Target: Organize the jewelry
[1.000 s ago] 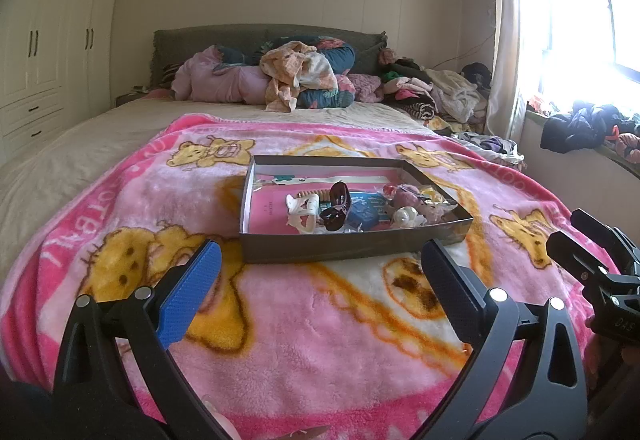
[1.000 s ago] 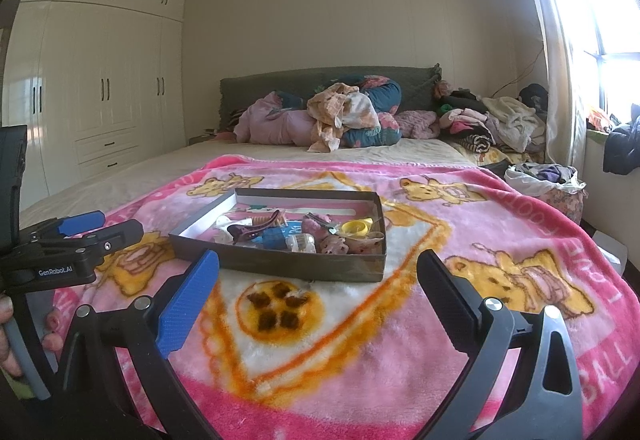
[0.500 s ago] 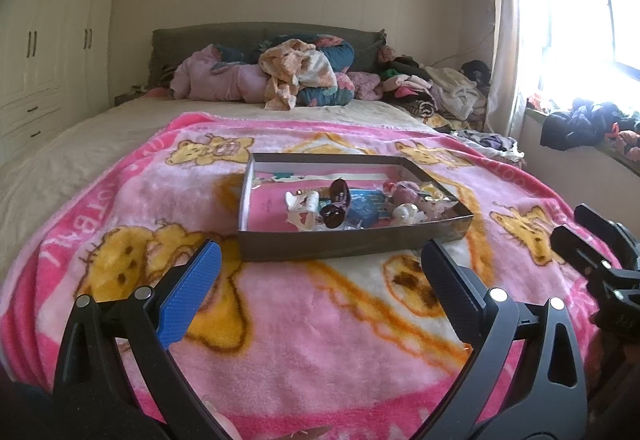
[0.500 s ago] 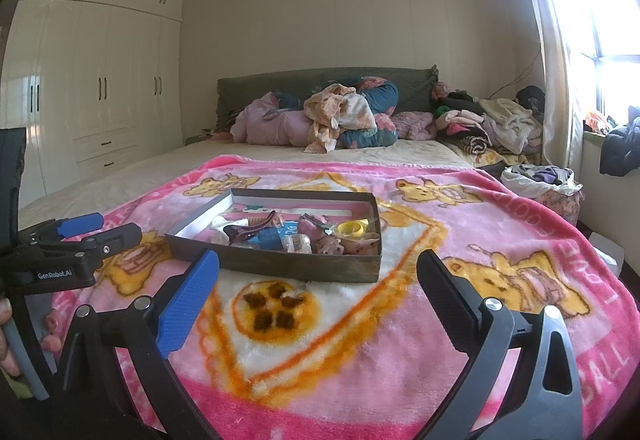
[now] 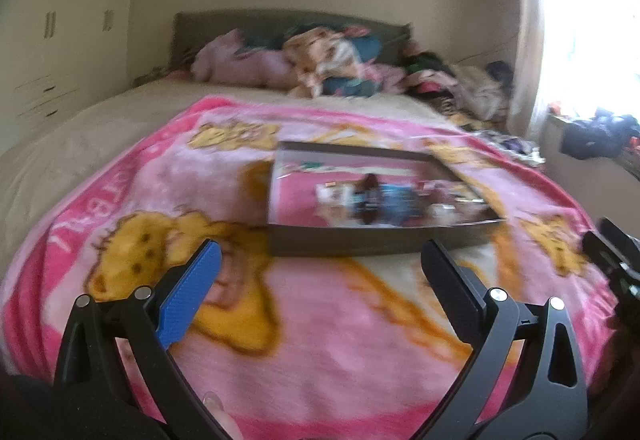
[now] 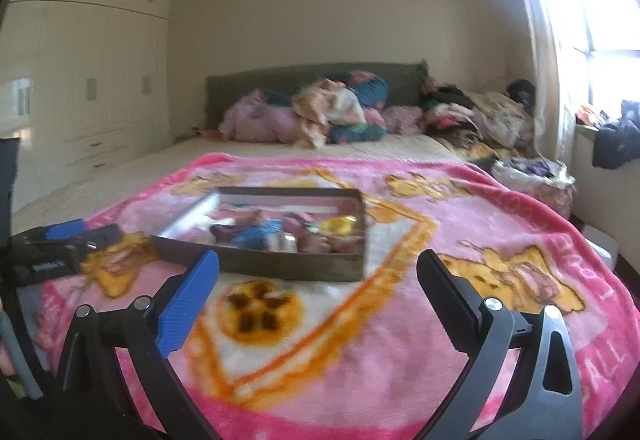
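Observation:
A shallow dark box (image 5: pixel 360 240) (image 6: pixel 280 264) sits on the pink cartoon blanket (image 5: pixel 320 340) (image 6: pixel 400 320), holding several small jewelry pieces and hair accessories (image 5: pixel 384 200) (image 6: pixel 280 232), blurred by motion. My left gripper (image 5: pixel 320 272) hovers open just before the box's near wall, nothing between its fingers. My right gripper (image 6: pixel 320 280) is also open and empty, a little short of the box's near wall. The left gripper also shows at the left edge of the right wrist view (image 6: pixel 56 248); the right gripper shows at the right edge of the left wrist view (image 5: pixel 616 252).
Piled clothes and pillows (image 6: pixel 320 112) lie against the grey headboard (image 6: pixel 312 76). White wardrobes (image 6: pixel 80 80) line the left wall. A bright window (image 6: pixel 600 20) and a ledge with clothes are at the right. A bag of clothes (image 6: pixel 532 176) sits beside the bed.
Both views have shifted and blurred with motion. The box now sits slightly closer and lower in each view. Both grippers stay open.

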Demonstrator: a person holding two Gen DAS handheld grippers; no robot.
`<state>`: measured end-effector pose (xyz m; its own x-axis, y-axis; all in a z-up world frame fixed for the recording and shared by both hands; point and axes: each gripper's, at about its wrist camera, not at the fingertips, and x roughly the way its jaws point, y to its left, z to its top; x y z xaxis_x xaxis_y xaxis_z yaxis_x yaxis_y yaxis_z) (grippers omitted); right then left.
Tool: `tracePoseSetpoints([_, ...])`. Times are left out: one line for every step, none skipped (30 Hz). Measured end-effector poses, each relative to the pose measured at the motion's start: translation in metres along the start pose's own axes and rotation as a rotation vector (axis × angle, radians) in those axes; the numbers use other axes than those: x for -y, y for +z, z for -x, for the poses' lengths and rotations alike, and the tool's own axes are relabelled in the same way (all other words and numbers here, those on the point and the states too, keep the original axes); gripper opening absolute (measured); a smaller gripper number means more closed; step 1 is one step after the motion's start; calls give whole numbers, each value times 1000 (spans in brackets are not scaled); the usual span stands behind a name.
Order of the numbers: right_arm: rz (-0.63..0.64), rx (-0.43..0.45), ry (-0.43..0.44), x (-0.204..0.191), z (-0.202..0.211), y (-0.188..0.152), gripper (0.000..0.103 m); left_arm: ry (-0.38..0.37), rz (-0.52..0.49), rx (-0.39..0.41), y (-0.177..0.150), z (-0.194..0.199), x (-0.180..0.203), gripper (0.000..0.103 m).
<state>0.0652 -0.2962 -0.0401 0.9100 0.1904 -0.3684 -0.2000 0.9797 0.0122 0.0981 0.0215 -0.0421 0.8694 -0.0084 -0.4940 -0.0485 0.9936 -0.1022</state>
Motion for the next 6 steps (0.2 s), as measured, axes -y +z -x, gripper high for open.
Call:
tracePoseSetpoints([-6,-21,-40,9,-9,1,97,10,16,-21,3,-9,-8,92])
tracePoseSetpoints([-20,-58,-91,22,-23,3,97,31,35,-41,7,-21,-20,92])
tracePoseSetpoints([-49,-127,-135,41,-44,5,97,91,52,-71,13,-38,-38,92])
tracePoseSetpoints([-73,-167,-166,54,-58,5,97,141,75,-96,18,-53,-54,92])
tracePoseSetpoints([-115,-222,-220,77,-79,6,97,170,101,-115,22,-68,-71,92])
tracePoseSetpoints([-115,-222,-220,77,-79,6,97,190,115,-134,25,-79,-84,92])
